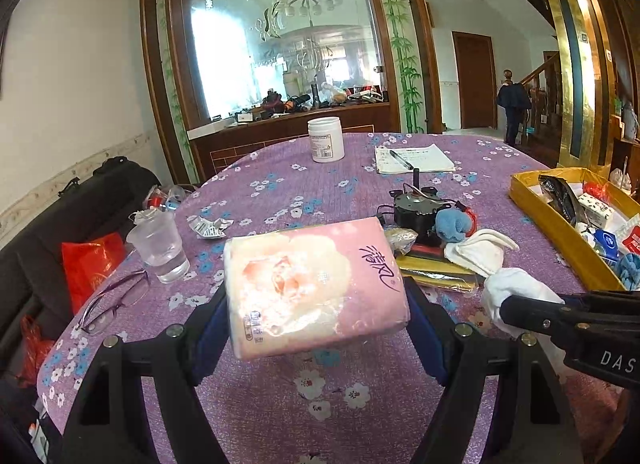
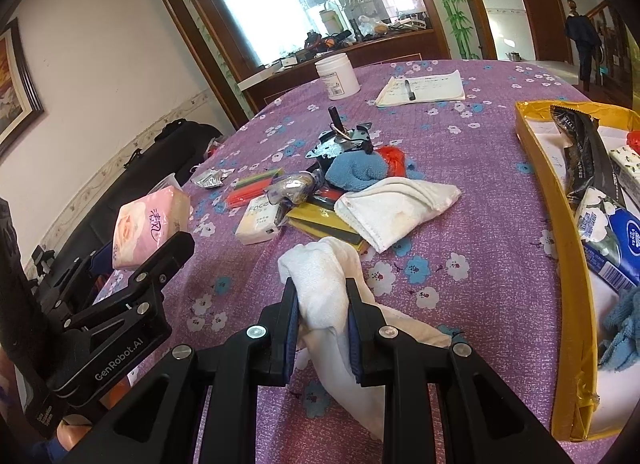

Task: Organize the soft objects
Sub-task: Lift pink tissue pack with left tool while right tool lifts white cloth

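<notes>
My left gripper [image 1: 316,304] is shut on a pink tissue pack [image 1: 314,288] and holds it above the purple flowered tablecloth [image 1: 280,192]; the same pack [image 2: 150,224] shows at the left of the right wrist view. My right gripper [image 2: 322,296] is shut on a bunched white cloth [image 2: 324,280] that hangs from the pads down to the table. A folded white cloth [image 2: 396,208] and a blue cloth [image 2: 356,172] lie in the pile ahead. A yellow box [image 2: 568,264] at the right holds tissue packs and a blue rag [image 2: 624,328].
A plastic cup of water [image 1: 160,244] and eyeglasses [image 1: 116,300] sit at the table's left edge. A small motor [image 1: 416,212], a white jar [image 1: 326,140], a notepad with a pen [image 1: 412,158] and coloured sticks [image 2: 256,186] also lie on the table. A person stands far off by the stairs.
</notes>
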`<state>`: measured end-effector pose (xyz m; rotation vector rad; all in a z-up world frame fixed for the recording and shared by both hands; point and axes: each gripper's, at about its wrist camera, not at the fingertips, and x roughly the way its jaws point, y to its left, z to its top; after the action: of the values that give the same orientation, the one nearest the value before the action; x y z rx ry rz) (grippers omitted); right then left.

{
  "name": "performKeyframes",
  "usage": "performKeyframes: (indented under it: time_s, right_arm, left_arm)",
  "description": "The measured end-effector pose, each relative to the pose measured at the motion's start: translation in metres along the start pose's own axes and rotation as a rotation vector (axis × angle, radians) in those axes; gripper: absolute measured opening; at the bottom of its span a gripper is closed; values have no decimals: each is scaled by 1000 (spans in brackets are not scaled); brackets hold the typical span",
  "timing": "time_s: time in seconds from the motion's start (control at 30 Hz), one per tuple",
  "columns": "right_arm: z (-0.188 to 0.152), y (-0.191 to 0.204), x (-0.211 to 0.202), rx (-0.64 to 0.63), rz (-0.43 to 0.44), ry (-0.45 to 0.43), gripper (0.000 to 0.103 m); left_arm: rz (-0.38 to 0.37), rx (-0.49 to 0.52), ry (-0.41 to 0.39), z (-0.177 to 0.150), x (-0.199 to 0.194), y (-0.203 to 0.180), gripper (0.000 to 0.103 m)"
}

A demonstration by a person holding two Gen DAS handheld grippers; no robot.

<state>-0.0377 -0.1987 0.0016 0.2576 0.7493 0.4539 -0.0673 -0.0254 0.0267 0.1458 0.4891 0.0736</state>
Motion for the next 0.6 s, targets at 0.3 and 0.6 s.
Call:
performKeyframes:
  time_s: [0.3,0.6]
  right_arm:
    - [4,-8,-15,20,-5,-30,24]
    - [12,-17,-41,32,-18,-91,24]
  left_arm:
    - [12,26,-18,0,-4,-6,78]
    - [4,59,-24,0,-7,-17,78]
